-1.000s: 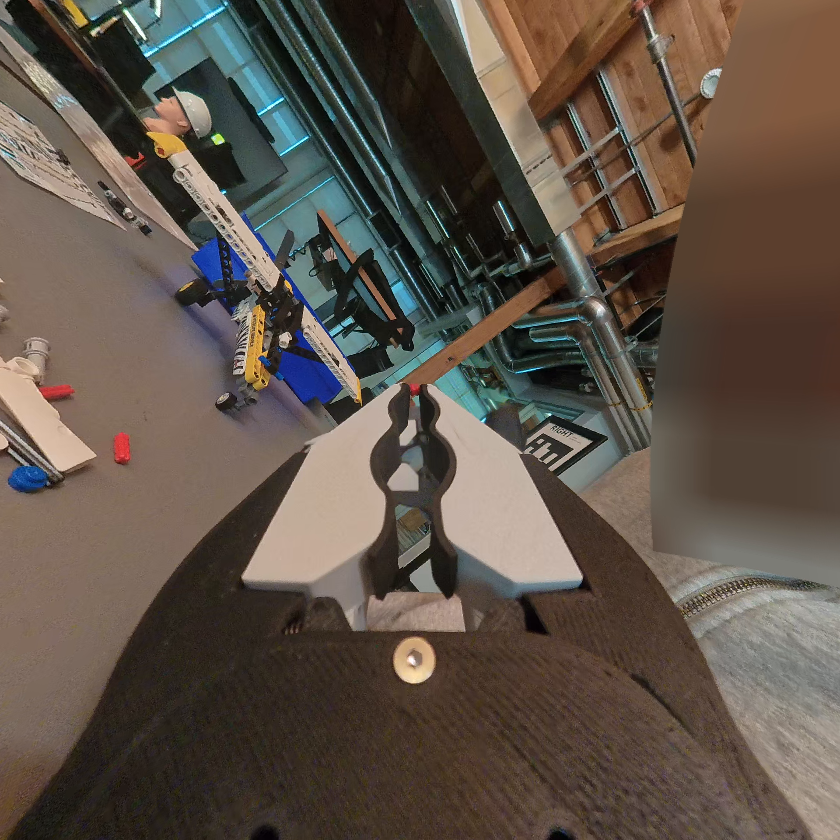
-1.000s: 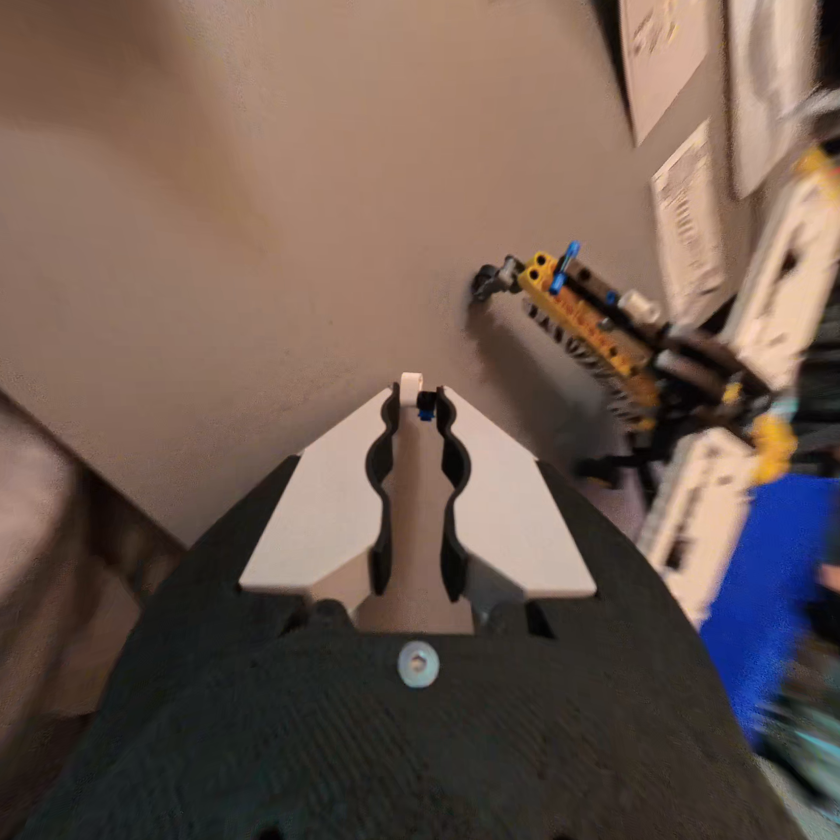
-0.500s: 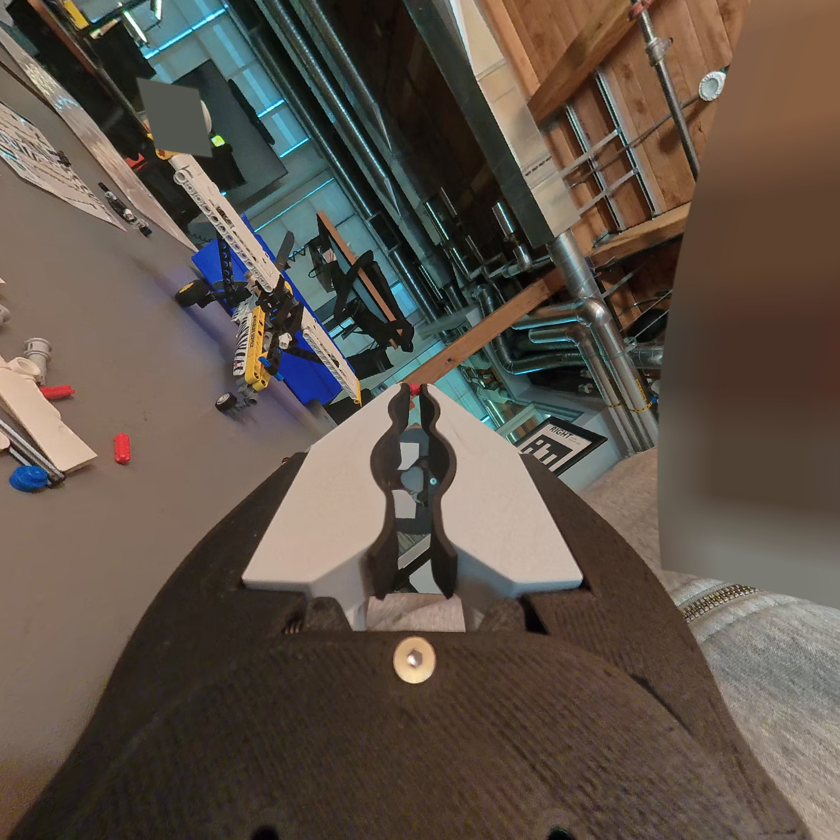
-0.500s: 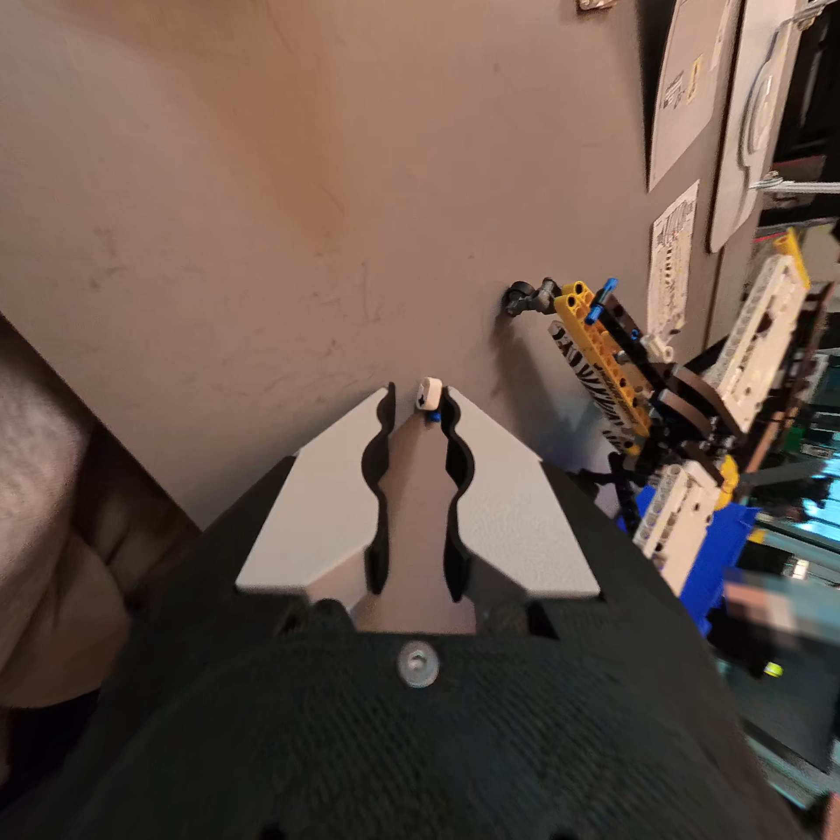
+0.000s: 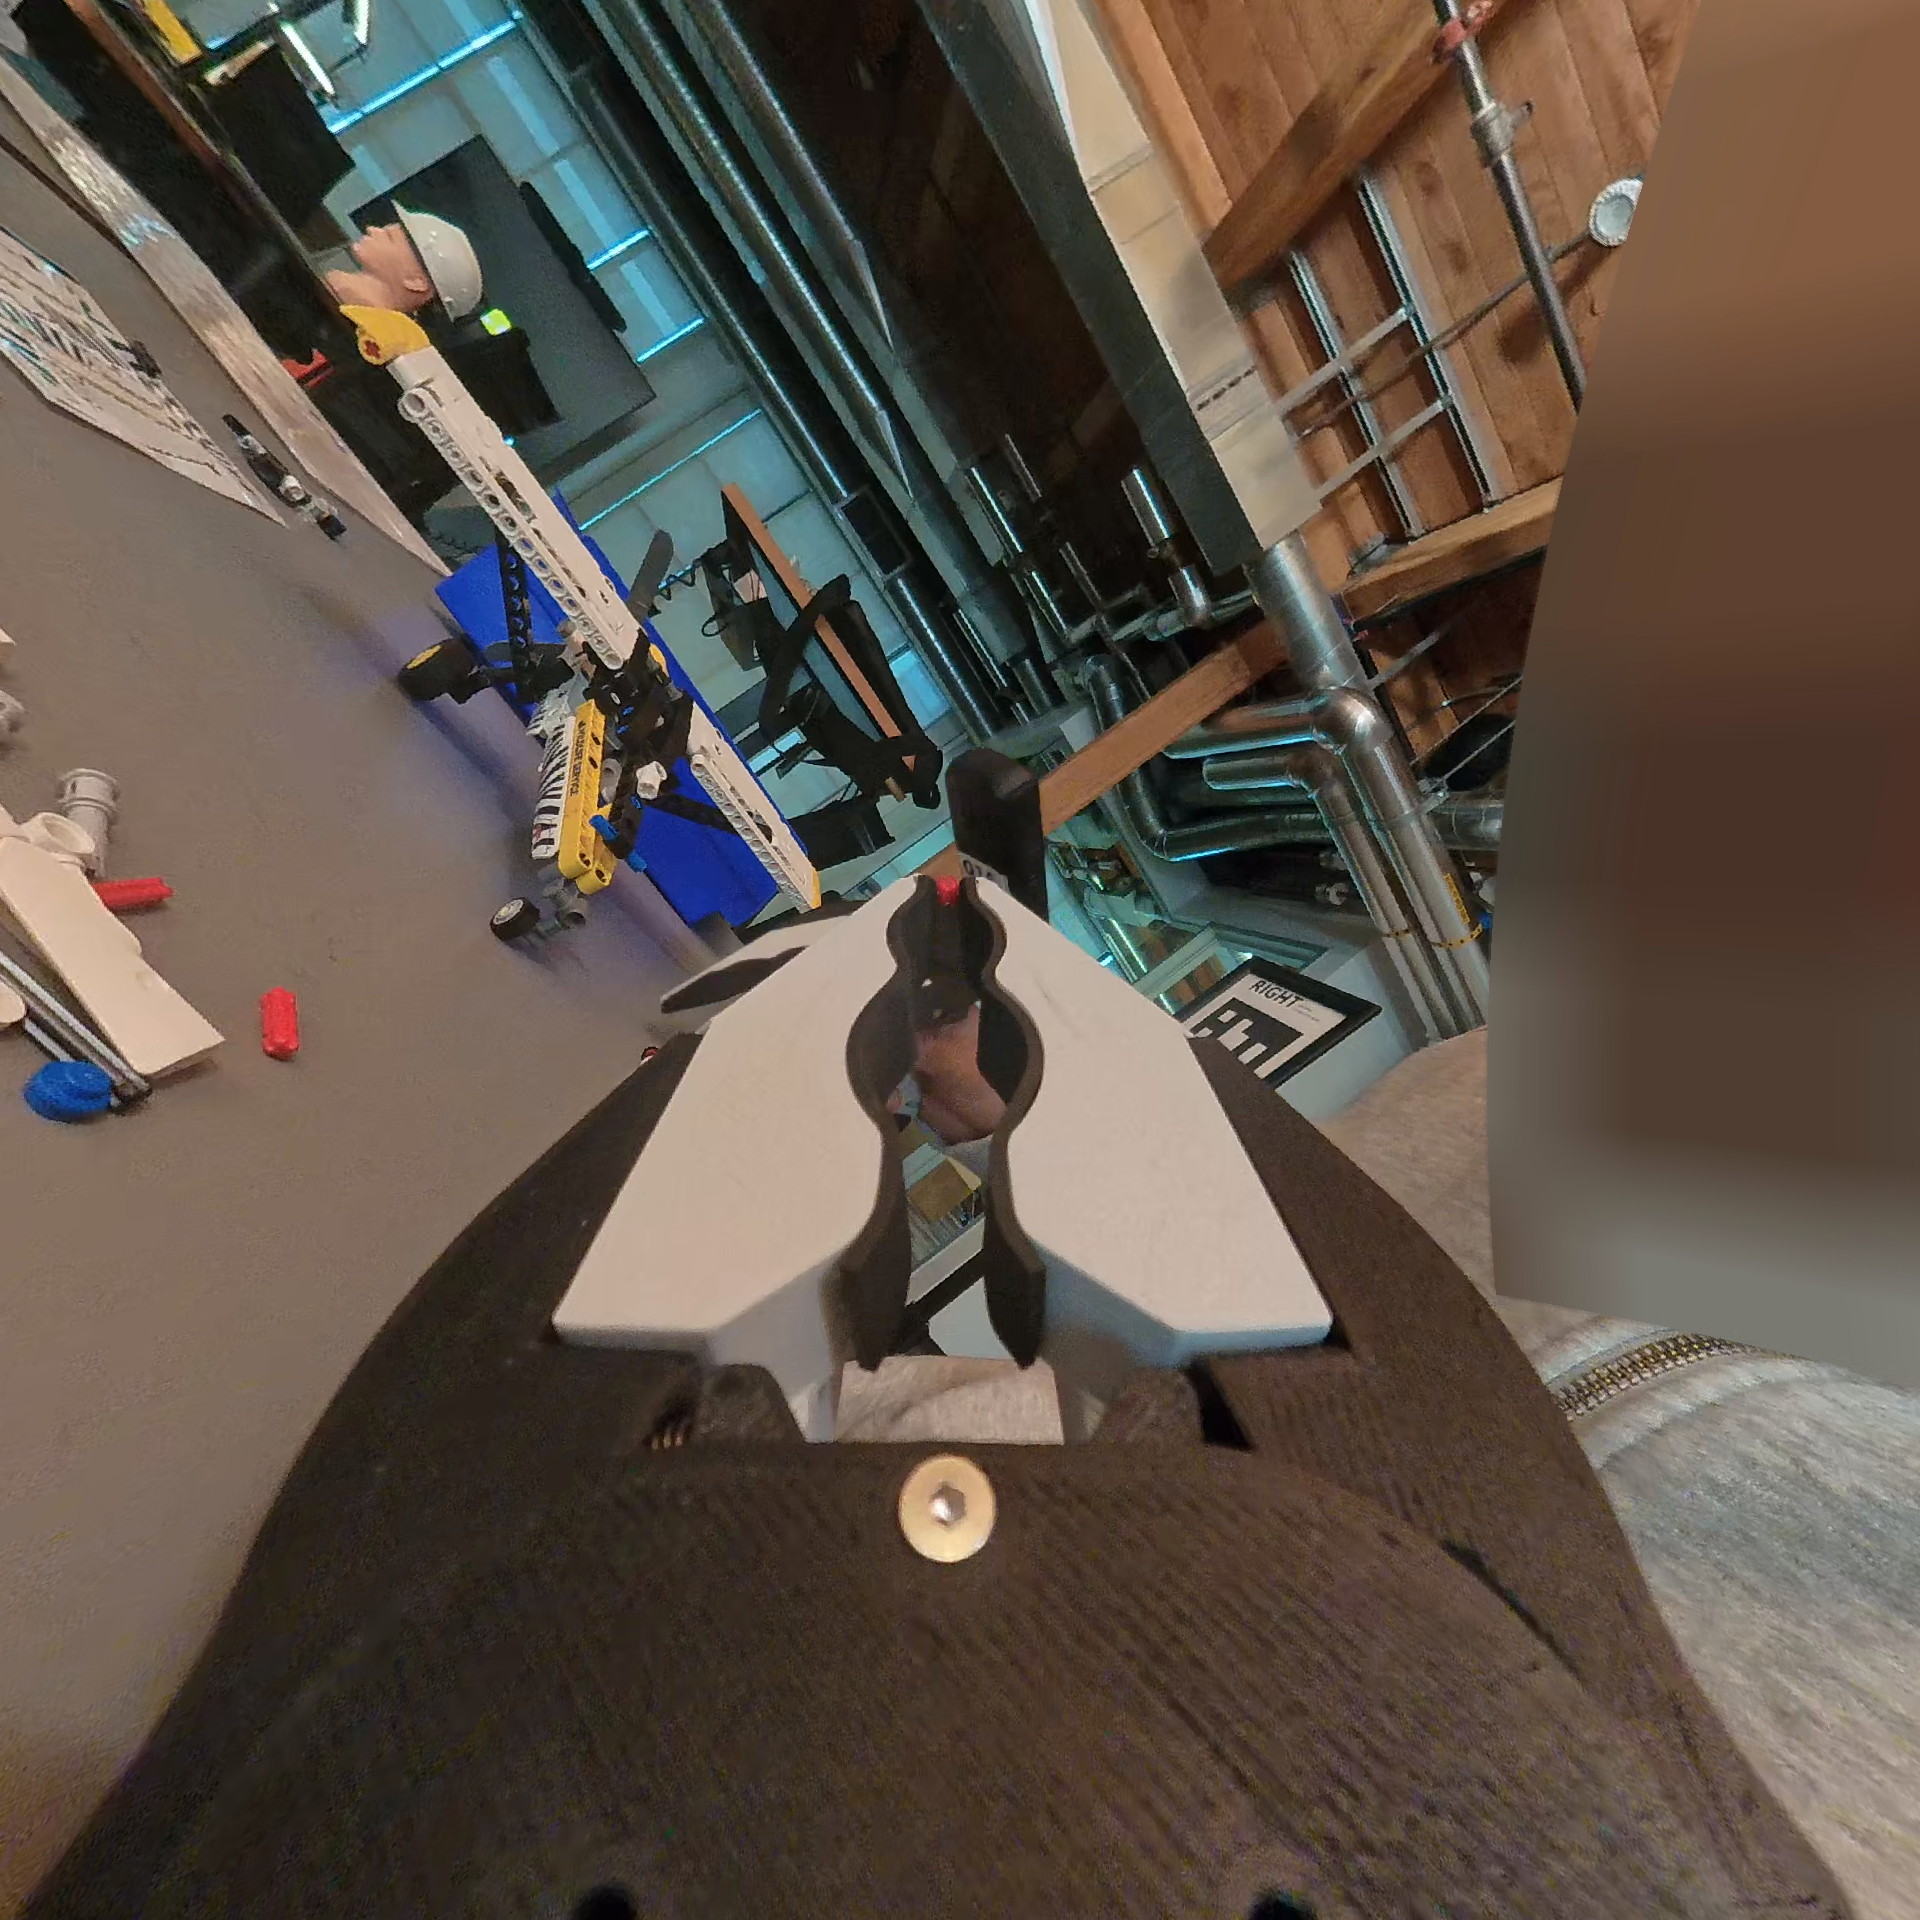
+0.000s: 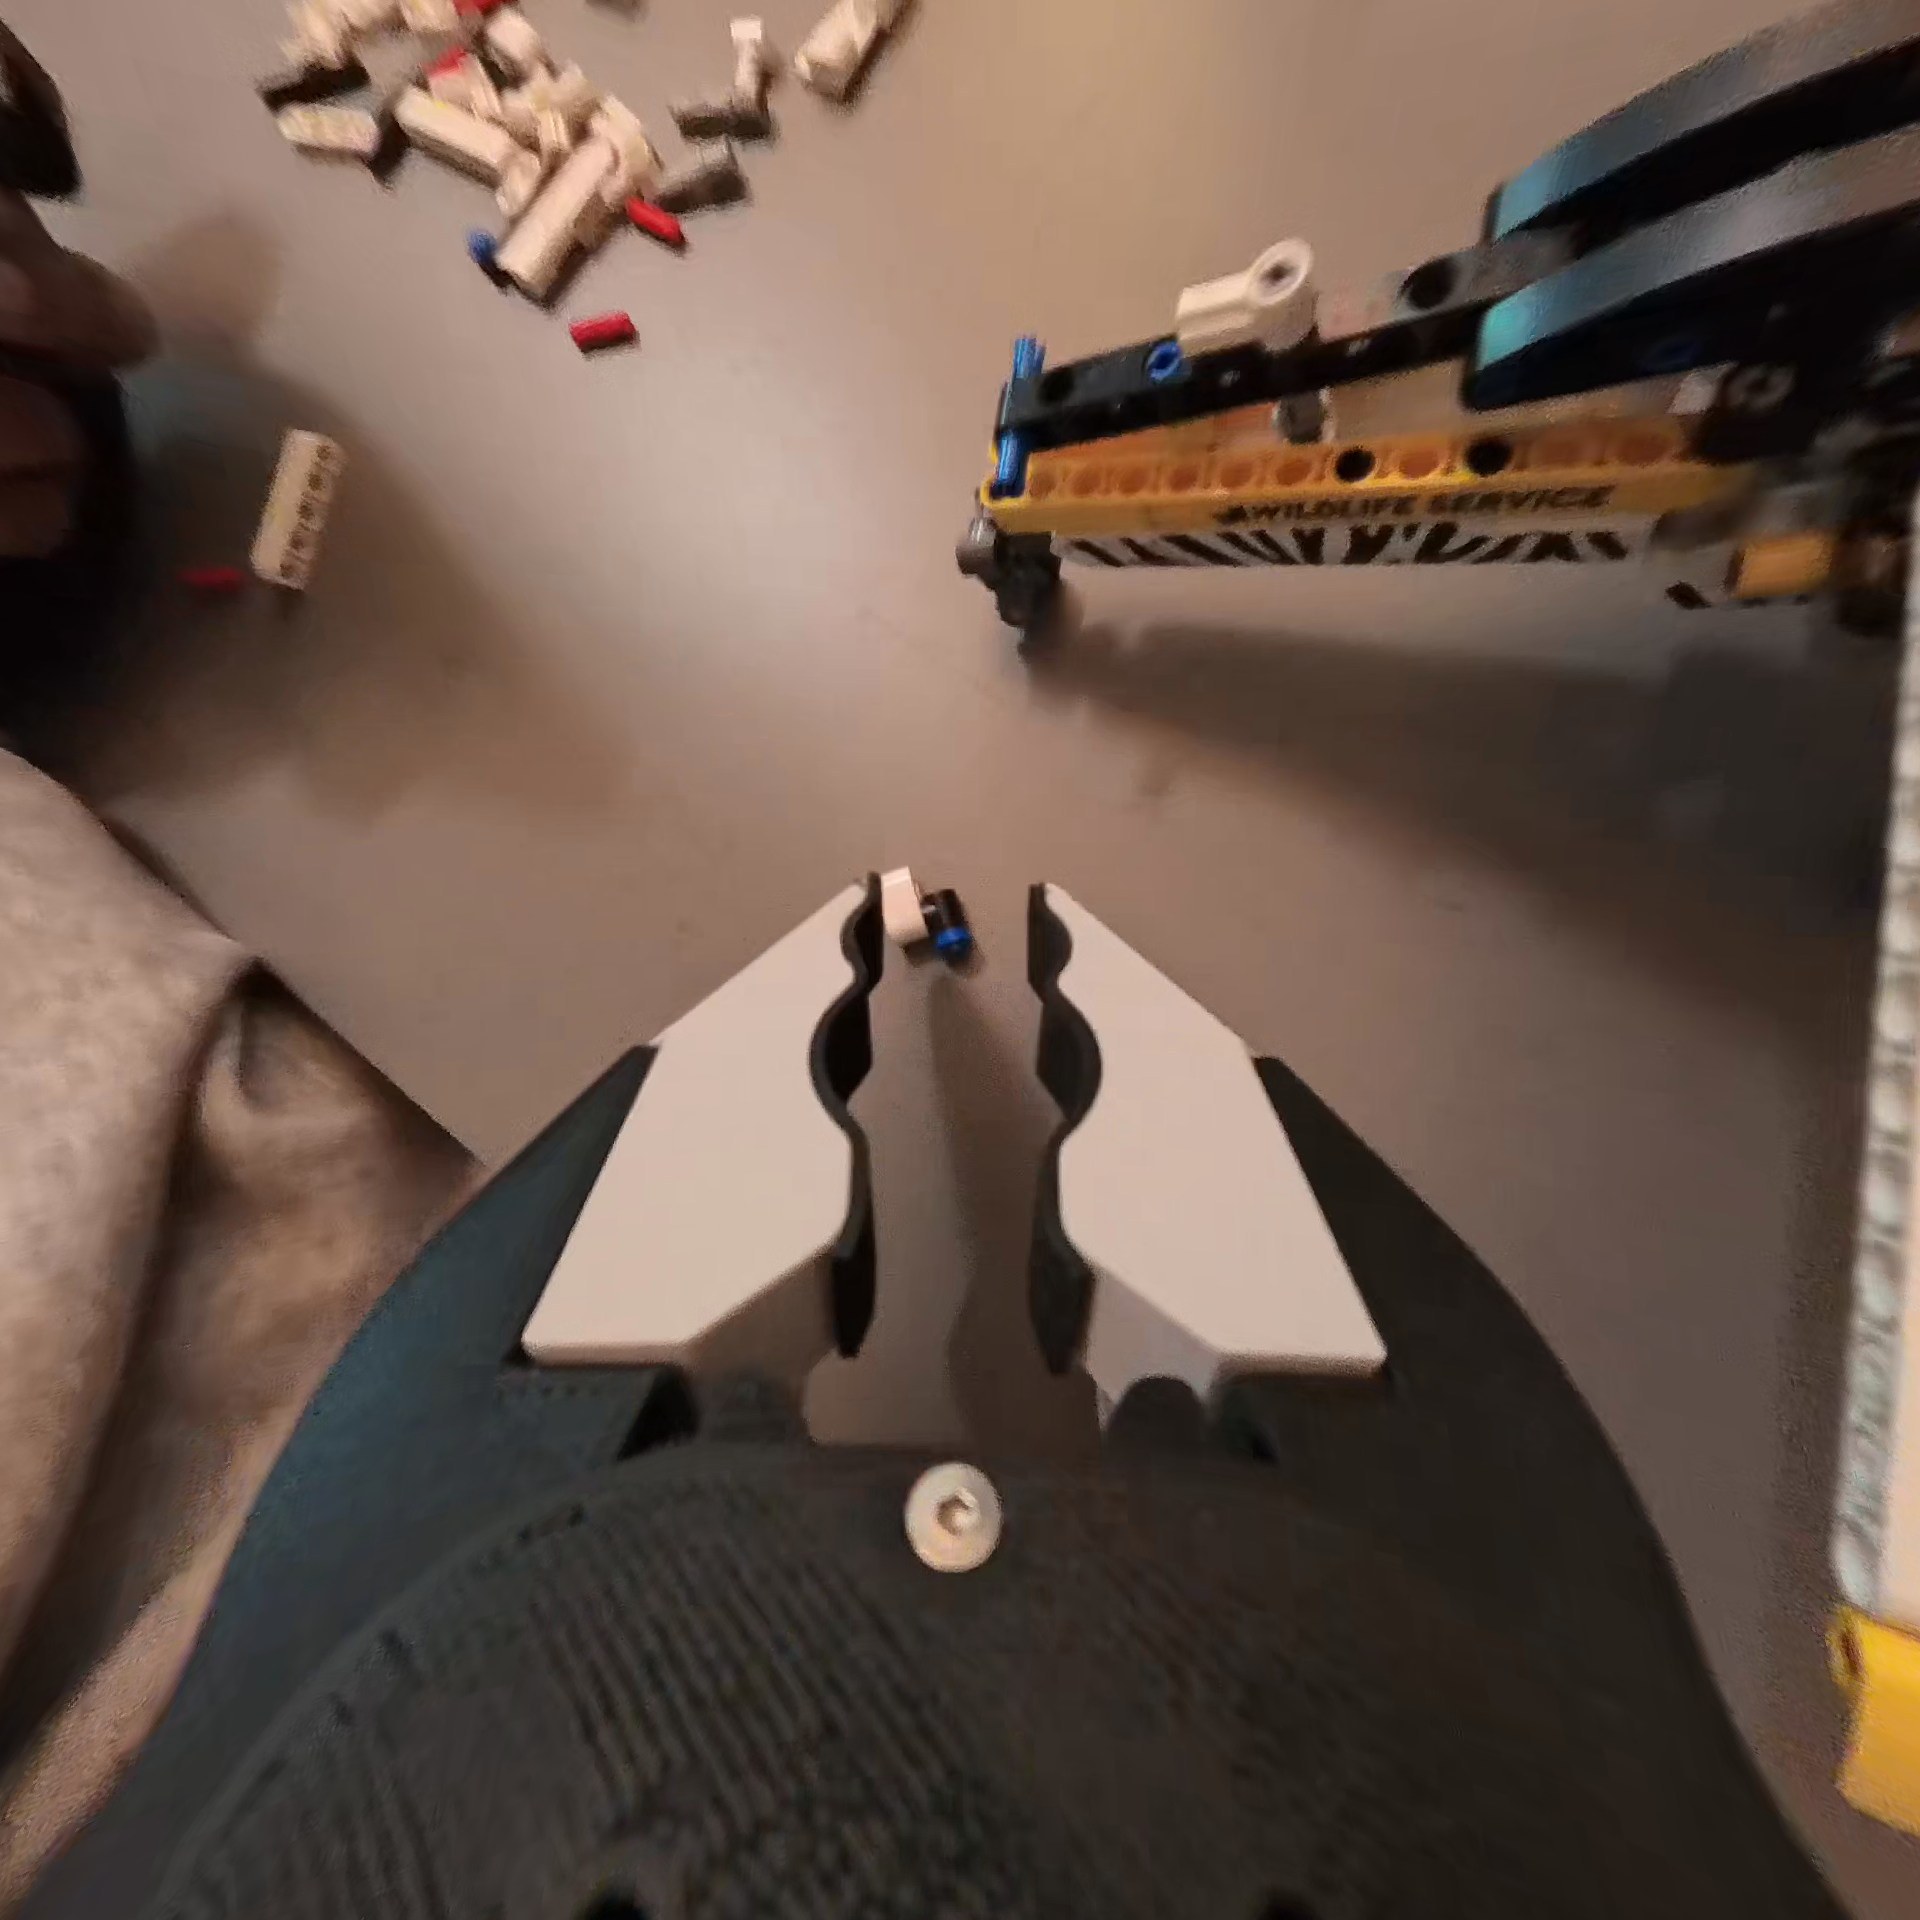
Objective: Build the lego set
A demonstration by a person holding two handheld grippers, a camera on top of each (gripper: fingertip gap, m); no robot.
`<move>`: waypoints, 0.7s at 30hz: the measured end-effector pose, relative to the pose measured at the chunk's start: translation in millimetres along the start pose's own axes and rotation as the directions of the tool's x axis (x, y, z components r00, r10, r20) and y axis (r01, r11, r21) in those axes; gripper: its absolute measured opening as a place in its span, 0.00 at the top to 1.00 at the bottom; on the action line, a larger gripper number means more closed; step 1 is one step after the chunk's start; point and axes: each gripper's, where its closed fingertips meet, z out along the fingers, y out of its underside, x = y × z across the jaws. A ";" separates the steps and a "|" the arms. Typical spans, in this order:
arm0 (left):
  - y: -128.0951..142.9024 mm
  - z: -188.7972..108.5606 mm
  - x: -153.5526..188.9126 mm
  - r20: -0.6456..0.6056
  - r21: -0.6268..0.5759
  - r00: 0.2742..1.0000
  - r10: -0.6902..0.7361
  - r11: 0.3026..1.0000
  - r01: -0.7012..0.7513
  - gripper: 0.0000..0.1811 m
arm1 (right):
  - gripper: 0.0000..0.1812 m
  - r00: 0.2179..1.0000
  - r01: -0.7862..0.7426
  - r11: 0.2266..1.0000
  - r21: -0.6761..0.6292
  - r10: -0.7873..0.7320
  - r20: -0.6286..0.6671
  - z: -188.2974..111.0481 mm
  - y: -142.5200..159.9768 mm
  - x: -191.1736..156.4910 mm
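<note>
Left wrist view. We log the left gripper (image 5: 948,896) raised off the grey table (image 5: 260,1195), its jaws clenched on a small red pin (image 5: 947,888) pinched at the very tips. At ten o'clock from the tips stands the partly built lego model (image 5: 587,717): yellow beam, black frame, a long white beam (image 5: 520,530) slanting up, a blue bin (image 5: 686,831) behind it. At nine o'clock lie loose parts: two red pins (image 5: 278,1023), a blue round piece (image 5: 64,1091), a white panel (image 5: 94,966), grey connectors (image 5: 85,795). Printed sheets (image 5: 94,364) sit at the far edge, eleven o'clock. A grey sleeve (image 5: 1714,1507) fills four o'clock.

Right wrist view. We log the right gripper (image 6: 951,914) released, jaws apart. A small white piece with a blue-tipped black pin (image 6: 920,920) sits against the left fingertip; whether it rests on the table we cannot tell. The lego model (image 6: 1351,499) lies at one o'clock, well apart. A blurred heap of white, dark and red parts (image 6: 540,135) is at eleven o'clock; a lone white beam (image 6: 296,509) at ten o'clock with a red pin beside it. Grey fabric (image 6: 156,1143) covers eight o'clock.
</note>
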 end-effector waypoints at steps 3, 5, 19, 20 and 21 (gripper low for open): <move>0.0 0.0 0.0 0.000 0.001 1.000 -0.001 1.000 0.001 0.99 | 0.86 1.000 0.004 1.000 -0.026 -0.004 0.004 6.0 6.2 -0.5; -0.1 -0.1 -0.1 0.000 0.001 1.000 -0.001 1.000 0.001 0.99 | 0.87 1.000 -0.014 0.999 -0.037 0.015 0.027 8.0 9.1 -2.3; 0.0 -0.1 0.0 0.000 0.001 1.000 0.000 1.000 0.000 0.99 | 0.92 0.975 0.188 0.982 -0.021 -0.189 -0.117 8.8 5.6 -2.1; 0.0 0.0 -0.1 0.000 0.000 1.000 0.000 1.000 0.000 0.99 | 0.92 0.942 0.276 0.961 -0.032 -0.276 -0.191 7.3 3.1 1.8; 0.0 0.0 -0.1 0.000 0.000 1.000 0.000 1.000 0.000 0.99 | 0.92 0.891 0.369 0.928 -0.055 -0.370 -0.264 5.7 0.2 4.7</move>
